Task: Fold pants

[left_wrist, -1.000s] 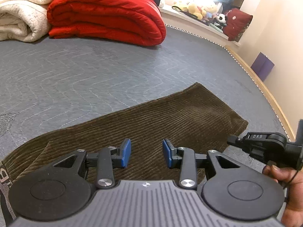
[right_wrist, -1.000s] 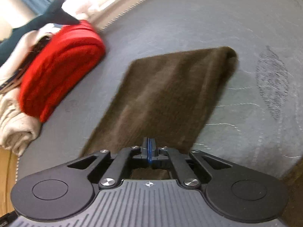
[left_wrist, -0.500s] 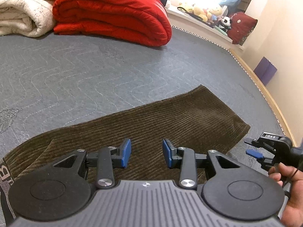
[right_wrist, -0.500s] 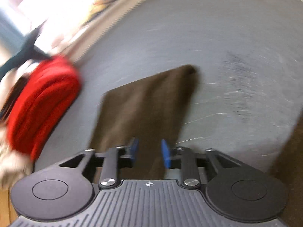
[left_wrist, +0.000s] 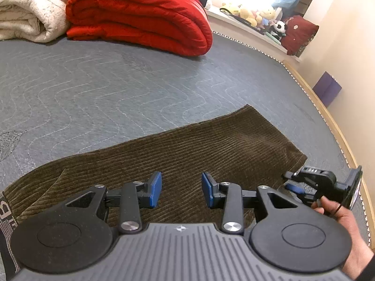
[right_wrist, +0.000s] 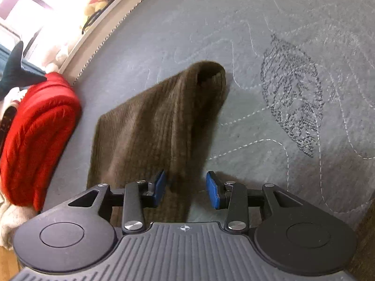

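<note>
Dark olive corduroy pants [left_wrist: 187, 154] lie flat on a grey quilted mattress [left_wrist: 105, 86], the leg end toward the right. My left gripper [left_wrist: 181, 189] hovers just above the pants, open and empty. My right gripper [left_wrist: 295, 183] shows at the right by the leg hem, held in a hand. In the right wrist view the pants [right_wrist: 152, 126] stretch away from me with a raised fold at the far end, and my right gripper [right_wrist: 185, 188] is open and empty over their near edge.
A folded red quilt [left_wrist: 140, 14] and a cream blanket [left_wrist: 28, 9] lie at the far side of the mattress. Plush toys [left_wrist: 257, 16] and a red cushion [left_wrist: 300, 35] sit on a ledge. The bed's wooden edge [left_wrist: 339, 131] runs along the right.
My right gripper was shut on the pants leg; it has opened and let the fabric go, and has drawn back a little. My left gripper stays open over the pants.
</note>
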{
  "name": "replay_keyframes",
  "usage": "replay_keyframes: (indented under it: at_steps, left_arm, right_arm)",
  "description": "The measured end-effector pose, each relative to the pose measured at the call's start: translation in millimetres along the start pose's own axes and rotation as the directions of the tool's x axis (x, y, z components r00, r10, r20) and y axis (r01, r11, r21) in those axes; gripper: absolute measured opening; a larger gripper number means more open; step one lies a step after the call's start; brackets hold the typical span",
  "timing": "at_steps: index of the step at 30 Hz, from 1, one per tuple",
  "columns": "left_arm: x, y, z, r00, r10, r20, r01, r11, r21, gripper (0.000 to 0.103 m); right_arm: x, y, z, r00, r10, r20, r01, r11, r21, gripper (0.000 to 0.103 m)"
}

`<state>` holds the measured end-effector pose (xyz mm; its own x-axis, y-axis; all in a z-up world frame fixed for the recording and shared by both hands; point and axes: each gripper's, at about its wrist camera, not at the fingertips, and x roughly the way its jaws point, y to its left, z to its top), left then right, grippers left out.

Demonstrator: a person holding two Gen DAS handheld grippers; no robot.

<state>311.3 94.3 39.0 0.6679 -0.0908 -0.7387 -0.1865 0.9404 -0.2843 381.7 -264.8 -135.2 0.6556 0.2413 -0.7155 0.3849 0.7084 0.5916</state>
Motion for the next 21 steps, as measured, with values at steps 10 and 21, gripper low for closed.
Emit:
replay_keyframes:
  at_steps: [10, 21]
  left_arm:
    - [-18.6, 13.3, 9.7, 0.999, -0.021, 0.032, 0.022, 0.999, -0.028, 0.042]
    - [-27.7, 31.6, 13.7, 0.998, 0.051, 0.032, -0.049, 0.998, -0.043, 0.043]
  right_arm:
    - [-77.7, 85.5, -23.0, 0.962, 0.256, 0.095, -0.210, 0.915, -0.344, 0.002]
    - [-107.1, 152.4, -182.3, 0.903, 0.326, -0.279, -0.427, 0.620, -0.659, 0.001]
